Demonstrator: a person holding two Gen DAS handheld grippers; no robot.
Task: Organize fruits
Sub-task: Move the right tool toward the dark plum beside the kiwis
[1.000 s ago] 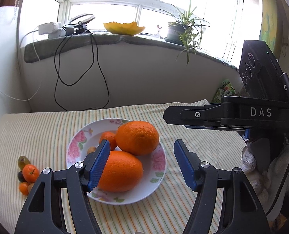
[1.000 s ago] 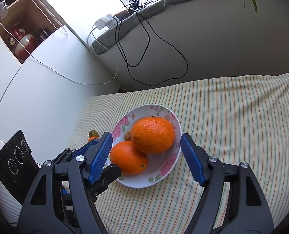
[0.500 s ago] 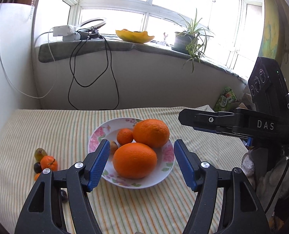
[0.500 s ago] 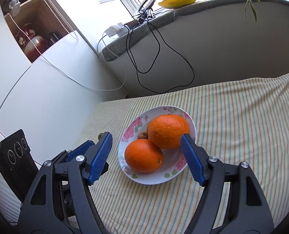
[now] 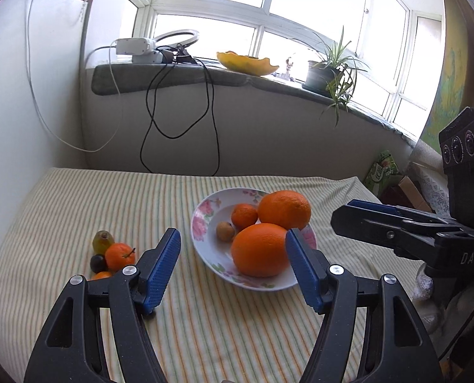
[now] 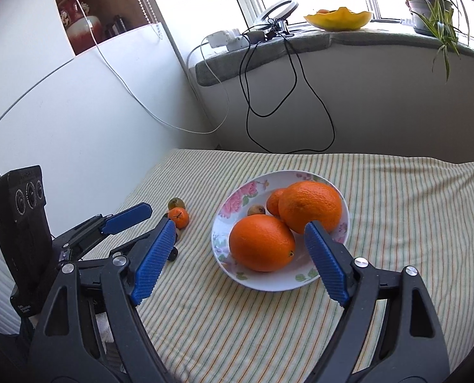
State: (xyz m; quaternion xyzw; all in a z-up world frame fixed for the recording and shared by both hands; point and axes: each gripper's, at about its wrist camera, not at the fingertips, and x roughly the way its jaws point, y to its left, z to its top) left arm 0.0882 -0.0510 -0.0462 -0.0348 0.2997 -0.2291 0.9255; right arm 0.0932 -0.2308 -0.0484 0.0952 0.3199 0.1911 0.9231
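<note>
Approx. half done: two big oranges (image 5: 258, 249) plus two small fruits are seen on plate (image 5: 205, 249); small-fruit cluster (image 5: 109, 255) is left on the striped cloth (image 5: 221, 335). Left gripper (image 5: 232, 268) & right gripper (image 6: 237, 265) are both held w/ fingers apart, nothing gripped.

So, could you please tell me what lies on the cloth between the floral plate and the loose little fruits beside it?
Only bare striped cloth separates the floral plate from the small fruit cluster, shown in both wrist views.

A striped cloth (image 5: 77, 210) covers the table. On it sit a floral plate (image 5: 205, 233) and, well apart, a cluster of small fruits (image 5: 109, 255).
</note>
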